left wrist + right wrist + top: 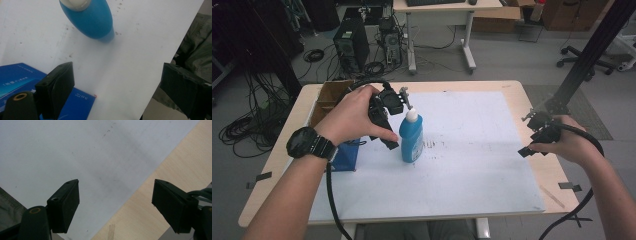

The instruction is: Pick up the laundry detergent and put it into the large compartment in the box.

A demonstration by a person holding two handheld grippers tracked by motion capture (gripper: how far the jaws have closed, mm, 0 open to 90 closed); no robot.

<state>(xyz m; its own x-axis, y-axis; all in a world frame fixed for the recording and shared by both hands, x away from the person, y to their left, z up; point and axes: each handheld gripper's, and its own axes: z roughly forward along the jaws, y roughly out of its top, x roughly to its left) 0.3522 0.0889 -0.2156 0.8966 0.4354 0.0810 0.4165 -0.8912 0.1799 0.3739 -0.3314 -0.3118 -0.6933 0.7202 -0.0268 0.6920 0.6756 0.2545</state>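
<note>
- The left gripper (117, 82) has its two black jaws spread wide with nothing between them — under the gap lies bare white sheet, and the jaws stand clear of the bottle.
- In the high view the left gripper (387, 117) sits in the person's left hand (354, 117), just left of the bottle's neck, near the far left part of the white sheet.
- The blue plastic bottle with the white cap (411, 136) stands upright on the white sheet, left of the sheet's middle; in the left gripper view the bottle (91, 18) is ahead of the jaws, apart from them.
- A flat dark-blue printed box (15, 77) lies beneath the left jaw of that gripper; from above the box (346, 156) is at the sheet's left edge, just left of the bottle.
- The right gripper (116, 203) also has its jaws wide apart, holding nothing — white sheet under one jaw, bare wood under the other.
- From above the right gripper (539, 132), held in the right hand (569, 145), hangs over the sheet's right edge, well apart from the bottle.
- The white sheet (482, 165) covers most of the pale wooden table (547, 172).
- A brown cardboard box (329, 95) stands at the table's far left corner.
</note>
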